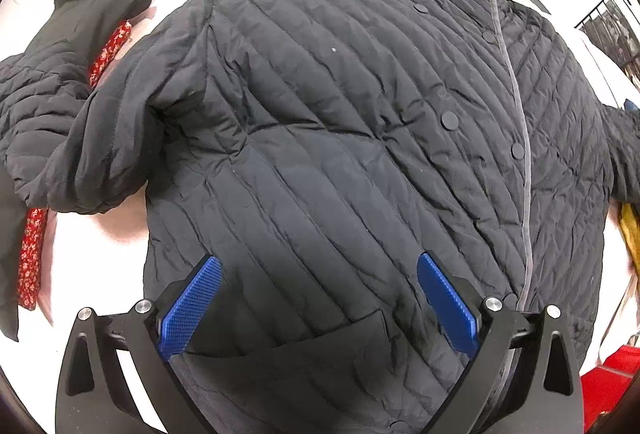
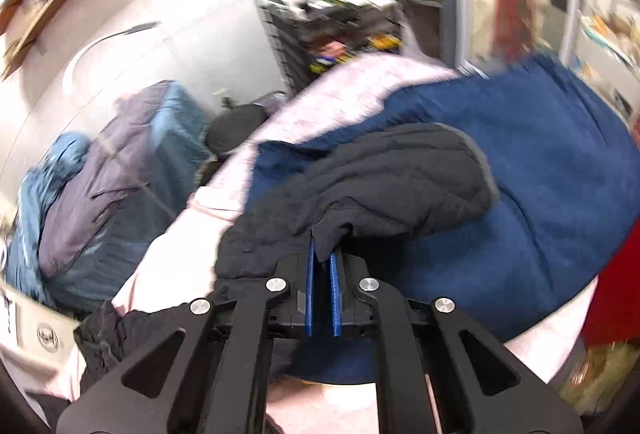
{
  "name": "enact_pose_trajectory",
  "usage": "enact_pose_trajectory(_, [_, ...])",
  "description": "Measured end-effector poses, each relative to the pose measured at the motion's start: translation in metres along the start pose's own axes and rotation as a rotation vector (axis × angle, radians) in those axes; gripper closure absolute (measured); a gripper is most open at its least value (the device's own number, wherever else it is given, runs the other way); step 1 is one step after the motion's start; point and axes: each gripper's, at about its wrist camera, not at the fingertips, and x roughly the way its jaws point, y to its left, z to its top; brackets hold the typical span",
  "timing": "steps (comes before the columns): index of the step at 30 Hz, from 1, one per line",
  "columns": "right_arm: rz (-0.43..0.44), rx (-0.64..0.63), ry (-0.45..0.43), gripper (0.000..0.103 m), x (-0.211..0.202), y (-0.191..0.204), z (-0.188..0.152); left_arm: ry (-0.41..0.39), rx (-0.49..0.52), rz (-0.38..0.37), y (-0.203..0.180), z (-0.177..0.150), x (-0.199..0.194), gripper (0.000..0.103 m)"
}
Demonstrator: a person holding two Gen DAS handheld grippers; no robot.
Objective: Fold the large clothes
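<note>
The left wrist camera looks straight down, close above the dark quilted jacket [image 1: 340,137] spread flat. The right wrist camera tilts obliquely downward, close on a bunched jacket part, the room behind. Both share only that jacket.

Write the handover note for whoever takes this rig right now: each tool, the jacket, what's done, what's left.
Left tool: open, pointing down over the lower front of the quilted jacket, gripping nothing.
Right tool: shut on a pinch of the jacket's dark sleeve, raised above the blue cloth.
Jacket: spread front-up and snapped shut on the white surface; other sleeve bunched at its side.
Done: sleeve gripped.
Left: fold both sleeves in, then fold the body.
</note>
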Motion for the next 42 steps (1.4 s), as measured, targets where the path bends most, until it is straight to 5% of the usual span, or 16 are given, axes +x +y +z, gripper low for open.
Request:
enact_pose_trajectory(7, [0.281,-0.426,0.038,0.096,-0.013,0.165,-0.042,-0.013,-0.002,-0.002,0.005,0.004,0.001,0.006])
enact_pose_trajectory(12, [0.493,-0.755,0.195,0.096,-0.006,0.286,-0.151,-0.038,-0.032,0.021,0.02,0.003,-0.004,0.006])
enact_pose_trajectory(19, [0.546,-0.989,0.384,0.096,0.009,0.365,-0.276,-0.026,-0.125,0.054,0.054,-0.01,-0.003,0.006])
enact_pose_trajectory(27, [0.428,-1.132,0.568,0.087,0.045,0.377,-0.352,0.009,-0.172,0.063,0.074,-0.014,0.009,0.006])
enact_pose_trajectory(28, [0.425,-1.134,0.59,0.08,0.047,0.373,-0.354,0.006,-0.166,0.064,0.072,-0.011,0.009,0.006])
enact_pose_trajectory(30, [0.463,-1.096,0.637,0.045,0.05,0.362,-0.351,-0.006,-0.14,0.068,0.066,-0.006,0.008,0.006])
enact_pose_trajectory(31, [0.489,-1.061,0.639,0.016,0.049,0.356,-0.346,-0.01,-0.127,0.069,0.063,-0.003,0.008,0.006])
enact_pose_trajectory(35, [0.494,-0.997,0.616,0.013,0.044,0.331,-0.322,-0.037,-0.084,0.057,0.047,0.015,0.002,0.006])
enact_pose_trajectory(42, [0.374,-0.786,0.501,0.013,0.064,0.276,-0.251,-0.273,0.03,0.019,-0.001,0.06,-0.045,0.006])
